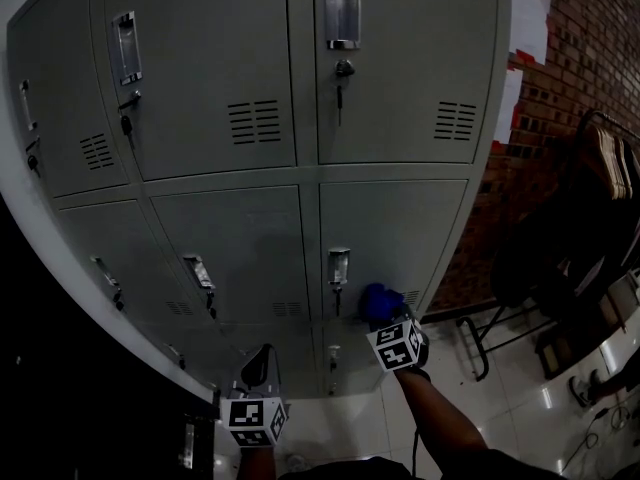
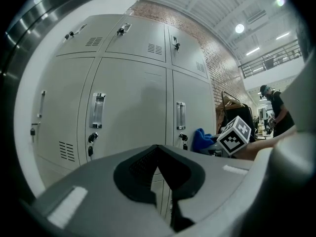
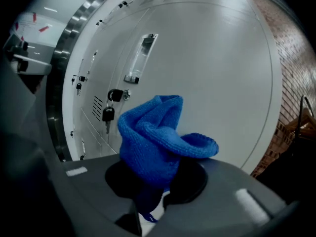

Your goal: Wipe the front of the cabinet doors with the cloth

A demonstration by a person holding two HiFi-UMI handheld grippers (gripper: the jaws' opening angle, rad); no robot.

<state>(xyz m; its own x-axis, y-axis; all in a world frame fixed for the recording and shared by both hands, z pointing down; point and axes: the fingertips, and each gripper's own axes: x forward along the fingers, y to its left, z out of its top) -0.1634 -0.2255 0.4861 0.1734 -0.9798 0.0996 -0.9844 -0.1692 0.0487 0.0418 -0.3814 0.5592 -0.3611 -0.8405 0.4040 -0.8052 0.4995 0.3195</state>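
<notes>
The right hand-held gripper (image 3: 158, 201) is clamped on the lower end of a blue knitted cloth (image 3: 153, 142). The rest of the cloth stands above its jaws as a loose, folded wad. It is held up to a lower right door (image 3: 217, 83) of the pale grey metal locker cabinet (image 1: 250, 58), just beside that door's recessed handle (image 3: 140, 58) and the dangling key (image 3: 107, 115). No view shows whether the cloth actually touches the metal.

The left hand-held gripper (image 2: 160, 181) has nothing in it. Its jaws are drawn together to a thin slit, and it hangs lower and further left, off the doors.

Several things could go wrong from here:
- **Loose grip:** Only a small tail of the cloth seems to be pinched, so dragging it hard across the panel may pull it free.
- **Patchy wipe:** The bunched wad would probably touch only a narrow patch, which could leave streaks unwiped.
- **Snagging:** A sideways stroke could catch the knit on the key or the handle rim.
- **Scraping:** If the wad folds aside, the hard jaws could scrape the painted door.
</notes>
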